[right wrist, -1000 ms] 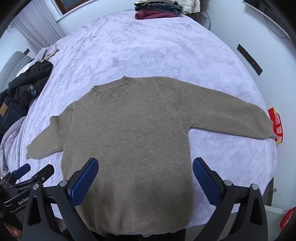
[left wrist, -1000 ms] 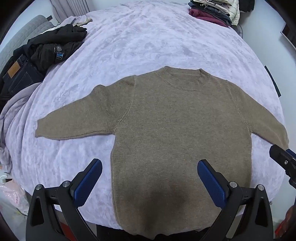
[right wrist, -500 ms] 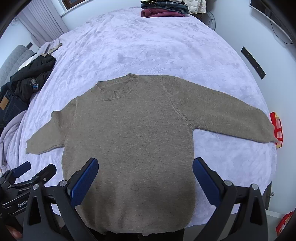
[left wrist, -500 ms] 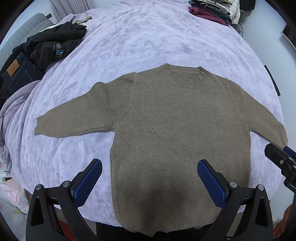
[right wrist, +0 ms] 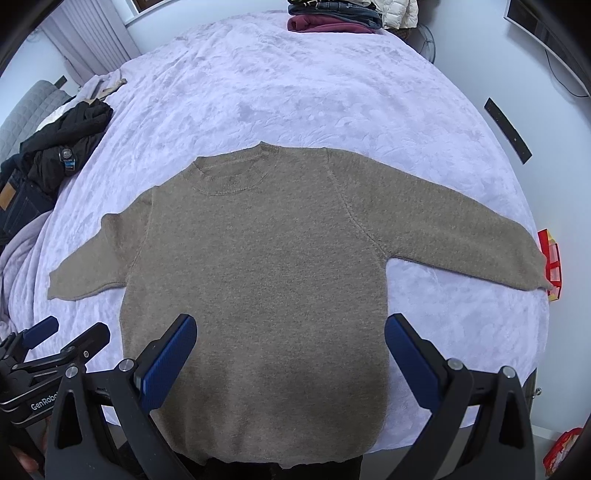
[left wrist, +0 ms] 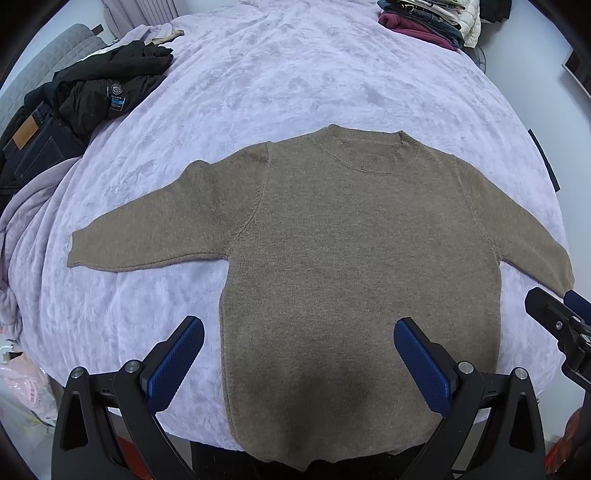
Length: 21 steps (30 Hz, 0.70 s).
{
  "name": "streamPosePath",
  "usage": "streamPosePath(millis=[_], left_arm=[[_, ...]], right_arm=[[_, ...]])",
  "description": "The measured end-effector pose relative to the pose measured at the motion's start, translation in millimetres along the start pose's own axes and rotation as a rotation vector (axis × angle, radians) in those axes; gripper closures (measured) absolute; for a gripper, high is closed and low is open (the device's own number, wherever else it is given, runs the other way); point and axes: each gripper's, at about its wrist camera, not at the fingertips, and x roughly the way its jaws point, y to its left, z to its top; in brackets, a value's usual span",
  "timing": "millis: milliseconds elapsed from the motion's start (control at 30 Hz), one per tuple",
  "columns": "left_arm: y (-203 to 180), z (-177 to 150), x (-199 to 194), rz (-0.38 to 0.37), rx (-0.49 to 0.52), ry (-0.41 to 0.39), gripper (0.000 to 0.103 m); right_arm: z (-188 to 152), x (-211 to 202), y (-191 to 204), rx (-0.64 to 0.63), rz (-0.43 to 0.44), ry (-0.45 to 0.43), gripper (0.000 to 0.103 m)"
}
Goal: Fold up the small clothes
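Note:
A small olive-brown knit sweater [left wrist: 354,251] lies flat, front up, on a lilac bedspread [left wrist: 295,74], both sleeves spread out and the hem toward me. It also shows in the right wrist view [right wrist: 258,277]. My left gripper [left wrist: 299,358] hangs open and empty above the hem, left of the sweater's middle. My right gripper [right wrist: 290,354] hangs open and empty above the hem. Each gripper shows at the edge of the other's view: the right one [left wrist: 557,325], the left one [right wrist: 55,343].
A heap of dark clothes and jeans [left wrist: 74,110] lies at the bed's left edge. A stack of folded clothes [left wrist: 428,18] sits at the far end. A lilac blanket [left wrist: 22,240] hangs off the left side. A red box [right wrist: 550,262] stands past the right edge.
Both grippers have drifted slightly forward and upward over the sweater; the sweater itself has not moved. Both grippers stay open.

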Motion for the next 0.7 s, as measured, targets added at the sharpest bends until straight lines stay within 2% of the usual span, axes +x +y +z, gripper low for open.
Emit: streamPosePath(millis=[700], left_arm=[[0.6,-1.1,5.2,0.005,-0.005,0.013,0.0]], right_arm=[[1.4,5.8,1.4,-0.014,-0.002,0.025,0.001]])
